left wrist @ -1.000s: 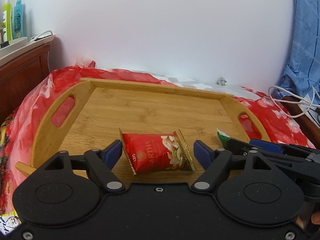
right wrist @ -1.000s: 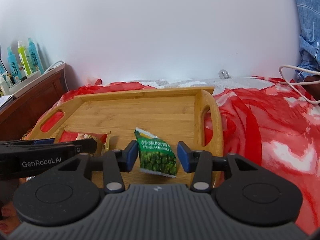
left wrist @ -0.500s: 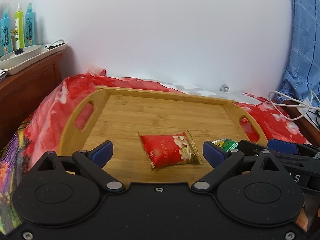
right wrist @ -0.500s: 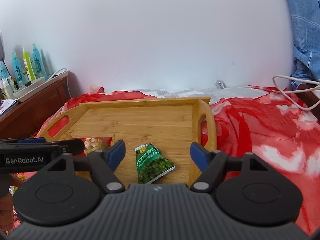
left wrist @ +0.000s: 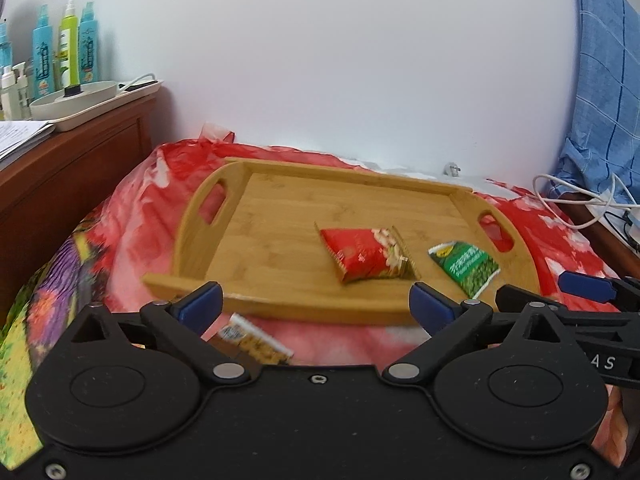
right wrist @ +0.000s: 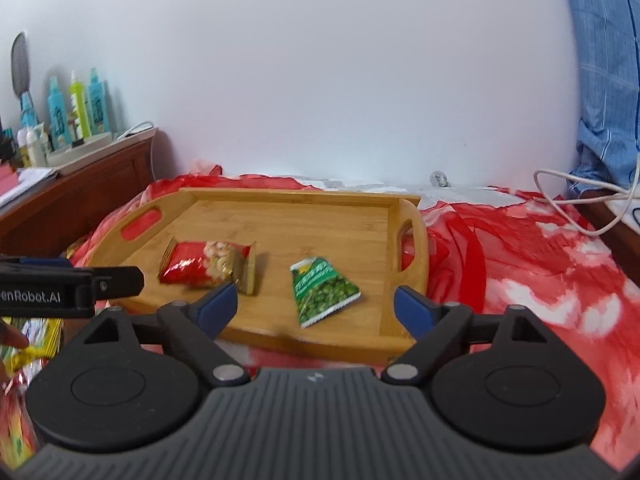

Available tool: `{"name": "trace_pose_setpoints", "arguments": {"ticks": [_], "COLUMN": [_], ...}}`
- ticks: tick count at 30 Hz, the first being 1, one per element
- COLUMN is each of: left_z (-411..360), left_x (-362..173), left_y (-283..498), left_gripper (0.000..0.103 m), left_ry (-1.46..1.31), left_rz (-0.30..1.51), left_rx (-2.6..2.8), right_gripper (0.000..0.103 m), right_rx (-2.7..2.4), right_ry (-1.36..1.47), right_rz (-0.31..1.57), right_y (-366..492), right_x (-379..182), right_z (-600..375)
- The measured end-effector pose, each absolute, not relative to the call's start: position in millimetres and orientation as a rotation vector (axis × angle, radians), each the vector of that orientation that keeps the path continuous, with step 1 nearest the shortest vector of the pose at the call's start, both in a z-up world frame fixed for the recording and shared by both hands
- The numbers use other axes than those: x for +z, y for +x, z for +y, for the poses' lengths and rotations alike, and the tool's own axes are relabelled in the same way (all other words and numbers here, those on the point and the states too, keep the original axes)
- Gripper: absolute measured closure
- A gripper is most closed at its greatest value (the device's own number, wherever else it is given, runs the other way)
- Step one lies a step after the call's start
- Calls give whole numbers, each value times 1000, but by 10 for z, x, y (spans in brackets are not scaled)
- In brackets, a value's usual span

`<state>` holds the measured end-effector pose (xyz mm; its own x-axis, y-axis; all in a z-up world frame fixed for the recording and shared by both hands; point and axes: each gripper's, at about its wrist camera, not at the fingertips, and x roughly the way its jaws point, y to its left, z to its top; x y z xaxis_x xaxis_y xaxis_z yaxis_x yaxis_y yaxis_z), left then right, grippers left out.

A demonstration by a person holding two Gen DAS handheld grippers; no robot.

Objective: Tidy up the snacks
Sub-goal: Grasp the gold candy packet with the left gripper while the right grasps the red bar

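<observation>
Left wrist view: left gripper (left wrist: 316, 300) spread wide, empty, red snack packet (left wrist: 366, 254) at 12 o'clock on wooden tray (left wrist: 280, 256), green packet (left wrist: 466, 262) at 2; right wrist view: right gripper (right wrist: 316, 306) wide apart, empty, green packet (right wrist: 322, 290) at 12, red packet (right wrist: 202, 266) at 10.

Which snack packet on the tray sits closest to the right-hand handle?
The green packet. It lies beside the wooden tray's right handle cutout; the red packet lies nearer the middle.
</observation>
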<state>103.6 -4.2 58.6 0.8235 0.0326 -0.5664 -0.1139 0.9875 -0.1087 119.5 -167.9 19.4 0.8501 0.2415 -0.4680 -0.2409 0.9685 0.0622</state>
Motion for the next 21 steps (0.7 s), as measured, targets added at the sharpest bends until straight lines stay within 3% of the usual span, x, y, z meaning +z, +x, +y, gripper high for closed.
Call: {"name": "trace_pose_setpoints", "arguments": {"ticks": [8,14,15,16,17,18,19,21], "left_z": [88,113,106,94,73,49,25,-25], "left_x": [516,426,407,384,363,337,306,255], "left_y": [704,507,469,440,399,371,342,277], "left_gripper": [2,3,5,16,35,42,49,49], "left_ry": [-145,-128,-118,-104,-91,-77,-66,-45], "left_rz": [600,613,612,614,622,635,649,647], "left_rx": [77,60,54,48,41,29,15,2], "right_gripper": [0,0,0,0,0,0,0,0], "right_rx": [257,235,230,222,213,204,194,176], "right_ry": [-20,-13,-9,-6,-3,-4,-8,-24], "right_rz": [479,487,491,497,505,512,514,510], "right_y": [821,592,567,536,505,475,442,373], "right_x": [127,63,50,30,7,-18,-39,-64], "right_z": [-1587,-1599,-1613,-1625,-1632,-1639,-1637,-1624]}}
